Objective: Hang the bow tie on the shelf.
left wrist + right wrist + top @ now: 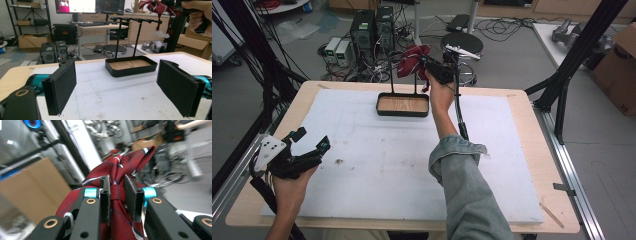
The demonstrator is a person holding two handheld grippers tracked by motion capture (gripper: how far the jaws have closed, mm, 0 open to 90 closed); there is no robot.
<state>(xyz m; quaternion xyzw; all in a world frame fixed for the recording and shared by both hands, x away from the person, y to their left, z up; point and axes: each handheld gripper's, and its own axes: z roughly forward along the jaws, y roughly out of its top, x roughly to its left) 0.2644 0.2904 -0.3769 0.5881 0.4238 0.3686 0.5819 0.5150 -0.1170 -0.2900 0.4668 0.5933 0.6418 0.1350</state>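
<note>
Centrally, toward the far edge of the white foam-covered worktop, stands a shallow black rectangular tray with a wooden floor, from which two thin black posts rise to a horizontal black crossbar. Above that crossbar, the right gripper is held high in the person's right hand, the forearm in a rolled blue denim sleeve reaching up from the near edge. In the right gripper view, its two black jaws stand nearly together and clamp a narrow gathered section of a dark red necktie with thin white and navy stripes; the fabric bunches above the jaws and spreads wider below them. From the high view the necktie appears as a crumpled red mass at the top of the stand, just beyond the far edge of the worktop; whether it touches the crossbar cannot be told. In the left gripper view the same tie hangs at the upper right, close to the bar's end. Near the left edge of the worktop, toward its near left corner, the left gripper rests low in the person's left hand, with a grey three-cornered plate on its top. Its black padded jaws are spread wide apart with nothing between them, pointing across the worktop toward the tray. A few small dark specks mark the white surface between the left gripper and the tray.
</note>
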